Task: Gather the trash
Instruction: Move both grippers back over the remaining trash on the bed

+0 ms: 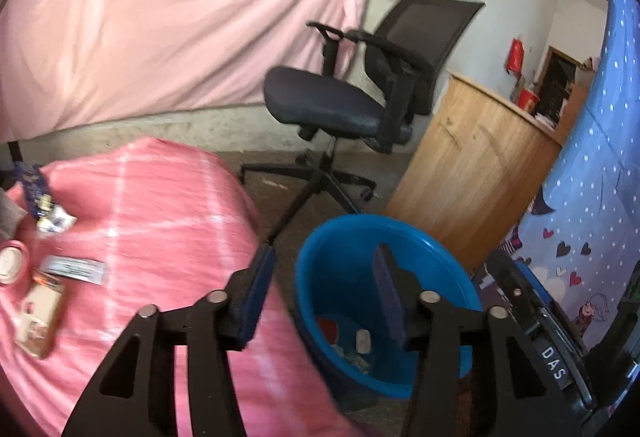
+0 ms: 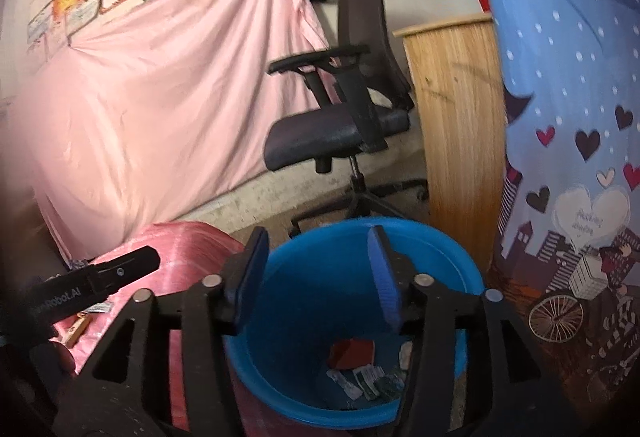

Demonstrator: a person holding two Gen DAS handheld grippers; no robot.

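Standing low center beside the pink counter (image 1: 168, 221) so scraps drop straight in, the blue bin (image 2: 460, 269) already holds wrappers (image 2: 360, 381), while both the right claw (image 2: 320, 277) and left claw (image 1: 324, 297) hang spread and empty, leaving more trash (image 1: 76, 269) at lower left.

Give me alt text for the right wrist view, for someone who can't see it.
The right tongs hang open and empty over a blue bin with a red scrap and wrappers inside. A pink-covered table sits left, an office chair behind.
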